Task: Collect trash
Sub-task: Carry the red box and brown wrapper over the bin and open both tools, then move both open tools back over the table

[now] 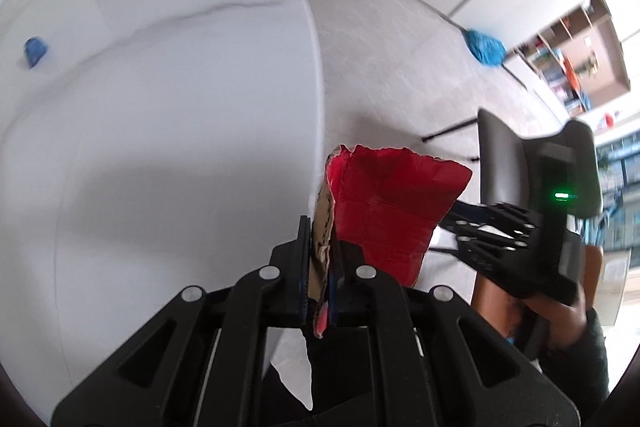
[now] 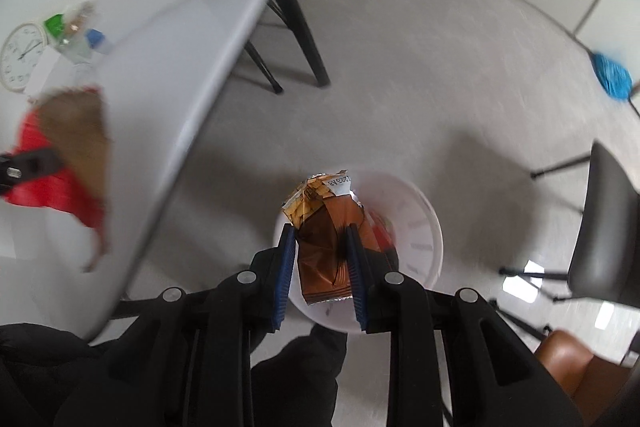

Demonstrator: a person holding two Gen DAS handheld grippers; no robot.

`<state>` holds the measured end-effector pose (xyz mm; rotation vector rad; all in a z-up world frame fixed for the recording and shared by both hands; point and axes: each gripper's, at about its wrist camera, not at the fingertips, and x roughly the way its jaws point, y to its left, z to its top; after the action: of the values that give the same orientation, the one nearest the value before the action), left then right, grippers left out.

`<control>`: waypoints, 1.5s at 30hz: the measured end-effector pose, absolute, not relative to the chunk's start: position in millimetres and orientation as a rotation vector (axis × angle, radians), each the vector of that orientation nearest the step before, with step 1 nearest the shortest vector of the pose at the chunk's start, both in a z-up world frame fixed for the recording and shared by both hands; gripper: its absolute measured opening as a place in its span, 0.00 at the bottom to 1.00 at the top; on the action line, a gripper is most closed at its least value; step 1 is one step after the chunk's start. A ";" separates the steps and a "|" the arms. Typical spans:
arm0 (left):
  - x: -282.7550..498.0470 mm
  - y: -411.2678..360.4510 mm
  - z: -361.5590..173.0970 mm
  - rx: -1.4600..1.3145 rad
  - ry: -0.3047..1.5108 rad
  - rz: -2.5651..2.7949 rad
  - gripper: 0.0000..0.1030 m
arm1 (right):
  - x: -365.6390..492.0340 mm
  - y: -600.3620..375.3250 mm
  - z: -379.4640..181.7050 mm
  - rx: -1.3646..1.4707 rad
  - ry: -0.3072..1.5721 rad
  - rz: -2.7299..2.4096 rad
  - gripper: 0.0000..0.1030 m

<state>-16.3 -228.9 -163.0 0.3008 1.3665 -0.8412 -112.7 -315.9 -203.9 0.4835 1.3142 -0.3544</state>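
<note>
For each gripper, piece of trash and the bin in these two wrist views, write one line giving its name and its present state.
left gripper: shut on the red cardboard piece, near the table edge.
red cardboard piece: torn, creased, held upright.
right gripper: clamped on the brown wrapper, above the bin.
brown wrapper: crumpled, torn open at the top, not yet dropped.
white bin: on the floor, open, something red inside.

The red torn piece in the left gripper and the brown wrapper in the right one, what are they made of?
Red torn piece: probably cardboard, red-coated, with a raw brown back and ragged edges. Brown wrapper: likely plastic film, glossy and crinkled, with a crimped end.
</note>
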 end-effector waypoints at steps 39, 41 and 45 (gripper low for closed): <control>40.5 -152.0 -121.8 0.179 1.228 -0.524 0.93 | -40.1 -268.8 -116.0 0.260 1.121 -0.257 0.98; 58.3 -125.0 -119.8 0.146 1.223 -0.466 0.93 | -6.4 -247.2 -118.2 0.223 1.120 -0.184 0.98; 90.8 -75.5 -120.6 0.069 1.209 -0.340 0.93 | 60.0 -207.9 -115.4 0.163 1.109 -0.061 0.98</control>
<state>90.8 -75.5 -120.6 0.0693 1.2092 -0.3405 60.0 -207.9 -115.4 0.1628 1.1090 -0.0608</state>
